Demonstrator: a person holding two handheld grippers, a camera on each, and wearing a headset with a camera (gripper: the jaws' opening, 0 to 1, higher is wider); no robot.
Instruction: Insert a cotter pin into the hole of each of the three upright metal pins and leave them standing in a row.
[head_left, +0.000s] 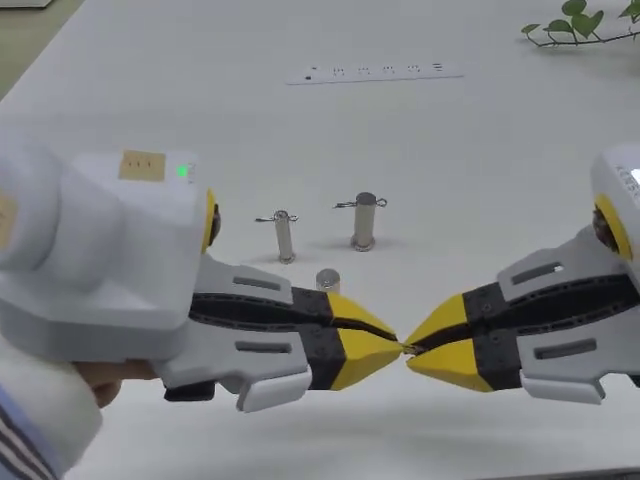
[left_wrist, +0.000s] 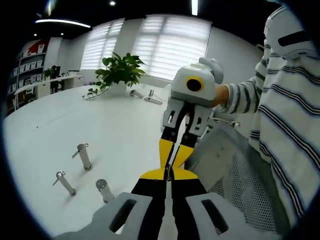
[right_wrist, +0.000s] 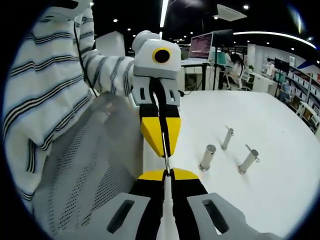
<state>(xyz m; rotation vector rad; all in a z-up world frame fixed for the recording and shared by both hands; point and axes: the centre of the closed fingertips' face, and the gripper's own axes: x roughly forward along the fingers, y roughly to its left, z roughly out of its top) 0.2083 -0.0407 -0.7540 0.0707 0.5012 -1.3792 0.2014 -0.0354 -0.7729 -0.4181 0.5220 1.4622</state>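
Two metal pins (head_left: 364, 222) beyond the tips cottered; nearest metal pin (head_left: 328, 279) bare. Left gripper (head_left: 394, 342) and right gripper (head_left: 413, 352) clamped tip to tip on last cotter pin (right_wrist: 164, 148).

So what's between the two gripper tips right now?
A thin cotter pin bridges the left gripper and the right gripper, with both shut on it. It shows clearest in the right gripper view.

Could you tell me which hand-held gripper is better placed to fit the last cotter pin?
Left, probably. The left hand-held gripper and right hand-held gripper both pinch the cotter pin, but the bare metal pin stands just behind the left one's tips.
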